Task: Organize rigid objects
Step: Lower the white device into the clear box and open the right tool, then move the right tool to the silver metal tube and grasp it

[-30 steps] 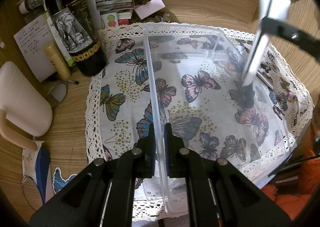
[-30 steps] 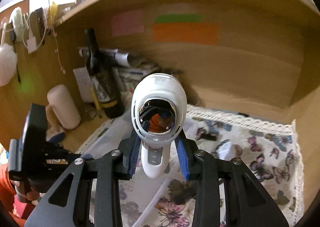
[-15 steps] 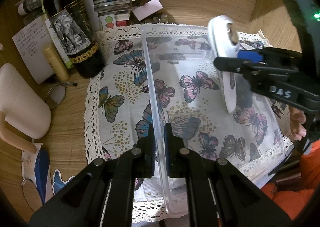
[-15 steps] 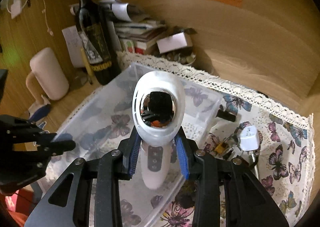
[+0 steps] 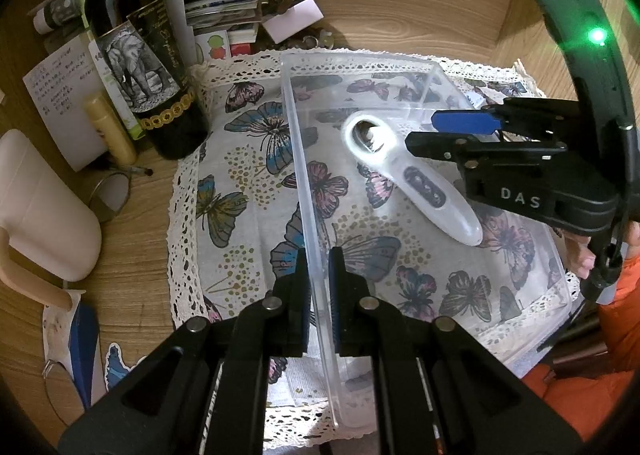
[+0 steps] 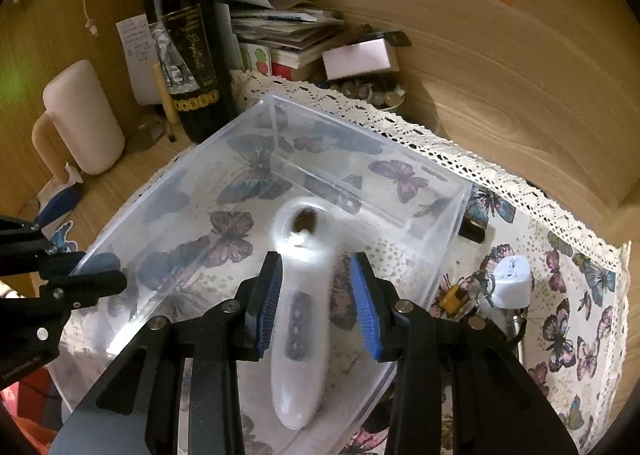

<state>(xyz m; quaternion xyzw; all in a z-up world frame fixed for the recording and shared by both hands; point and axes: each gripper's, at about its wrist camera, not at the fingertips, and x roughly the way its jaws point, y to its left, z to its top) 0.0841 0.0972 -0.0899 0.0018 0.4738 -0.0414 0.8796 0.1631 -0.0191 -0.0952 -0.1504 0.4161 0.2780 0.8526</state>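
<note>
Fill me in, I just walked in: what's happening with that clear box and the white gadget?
A person is sorting items with two handheld grippers. The left gripper is clamped on the side wall of the clear plastic bin, steadying it on the butterfly tablecloth. The right gripper is open above the white handheld device, which lies inside the bin. A white plug and keys sit outside.

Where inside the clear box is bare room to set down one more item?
In the clear plastic box, the floor is free between the white handheld device and the wall that the left gripper grips. Crowded outside: keys and white plug to its right.
</note>
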